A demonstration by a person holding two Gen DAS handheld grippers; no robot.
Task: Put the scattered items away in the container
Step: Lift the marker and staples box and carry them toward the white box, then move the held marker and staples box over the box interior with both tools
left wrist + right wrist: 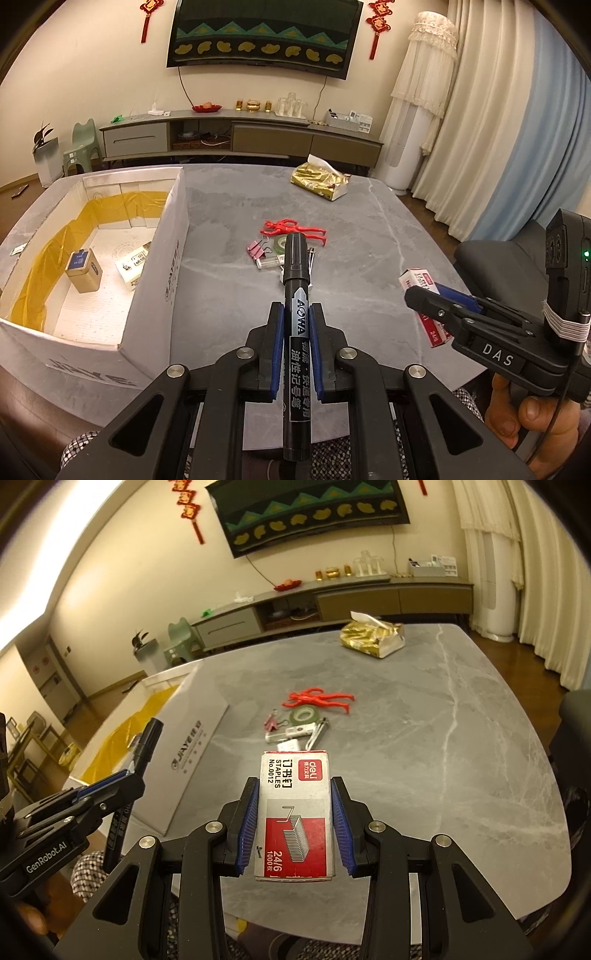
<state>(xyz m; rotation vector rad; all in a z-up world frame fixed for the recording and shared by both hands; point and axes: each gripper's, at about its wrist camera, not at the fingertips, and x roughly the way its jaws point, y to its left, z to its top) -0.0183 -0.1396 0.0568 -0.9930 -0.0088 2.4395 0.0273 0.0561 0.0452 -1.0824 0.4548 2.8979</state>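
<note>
Red clips (318, 700), tape (305, 715) beyond staple box (293, 814).

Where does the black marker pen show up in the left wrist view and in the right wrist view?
Left wrist: the black marker pen runs up the lower centre, clamped in the left hand-held gripper.
Right wrist: the same marker slants up at the left edge, beside the white box.
Shared landmark: the red figure on the grey table.

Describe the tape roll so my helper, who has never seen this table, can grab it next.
On the grey table, find the small clutter pile mid-surface. The tape roll lies flat beside the red figure: the pile's only green ring.
</note>
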